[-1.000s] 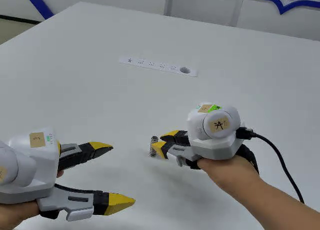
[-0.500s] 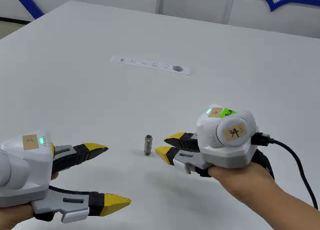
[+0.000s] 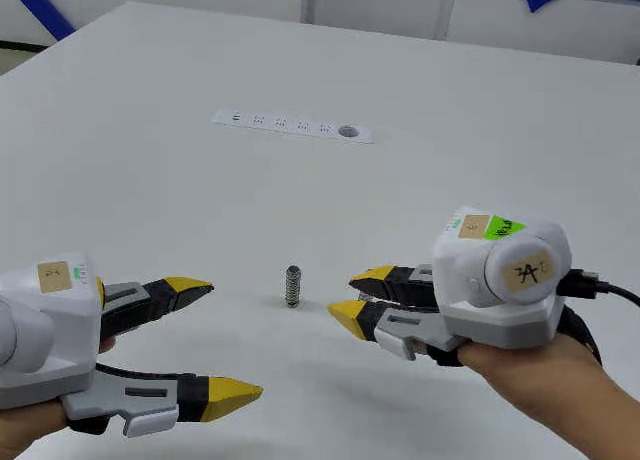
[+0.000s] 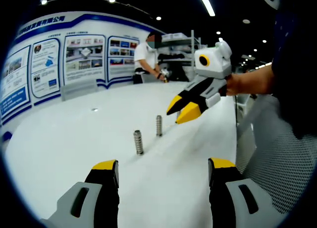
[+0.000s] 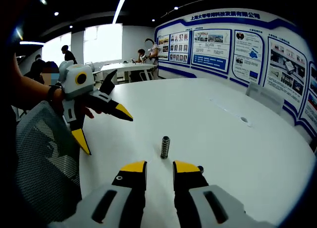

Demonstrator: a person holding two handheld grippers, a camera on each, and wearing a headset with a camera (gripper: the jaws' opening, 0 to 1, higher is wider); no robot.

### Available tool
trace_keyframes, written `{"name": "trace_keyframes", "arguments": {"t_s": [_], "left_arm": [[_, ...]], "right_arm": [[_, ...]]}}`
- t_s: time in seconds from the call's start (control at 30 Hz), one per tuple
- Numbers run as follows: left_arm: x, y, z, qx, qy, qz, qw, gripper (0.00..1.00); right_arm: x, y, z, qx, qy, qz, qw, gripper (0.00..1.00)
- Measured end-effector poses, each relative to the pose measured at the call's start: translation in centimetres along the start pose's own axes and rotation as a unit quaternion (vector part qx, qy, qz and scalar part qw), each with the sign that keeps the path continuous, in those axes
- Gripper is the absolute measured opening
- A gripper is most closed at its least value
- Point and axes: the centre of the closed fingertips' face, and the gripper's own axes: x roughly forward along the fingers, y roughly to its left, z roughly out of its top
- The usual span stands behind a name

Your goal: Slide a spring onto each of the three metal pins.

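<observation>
Near spring [image 4: 138, 142]: small grey metal coil, standing upright on the white table [image 4: 74, 139].
Far spring [image 4: 159, 125]: the same kind of coil, also upright, just beyond the near one and not touching it.
Pins: cannot tell; any pin is hidden inside the coils.
Head view: one upright spring [image 3: 292, 286] on open tabletop.

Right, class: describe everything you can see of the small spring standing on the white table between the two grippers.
The spring is a short grey metal coil with tight turns, darker at the top, standing upright on the white table. Nothing grips it: the fingers of the right gripper point at it from close by without touching, and the open left gripper is further off.
</observation>
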Motion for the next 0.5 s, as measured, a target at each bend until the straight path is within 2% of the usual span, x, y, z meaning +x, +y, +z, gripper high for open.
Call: {"name": "trace_keyframes", "arguments": {"t_s": [0.17,0.5], "left_arm": [[0.1,-0.1,0.2,0.003,0.002,-0.001,1.0,0.75],[0.4,-0.2,0.4,0.006,0.004,-0.004,1.0,0.75]], "right_arm": [[-1.4,-0.3,-1.2,0.006,0.01,-0.004,0.9999,0.22],[-4.8,-2.1,-3.6,0.03,0.021,-0.03,0.9989,0.23]]}}
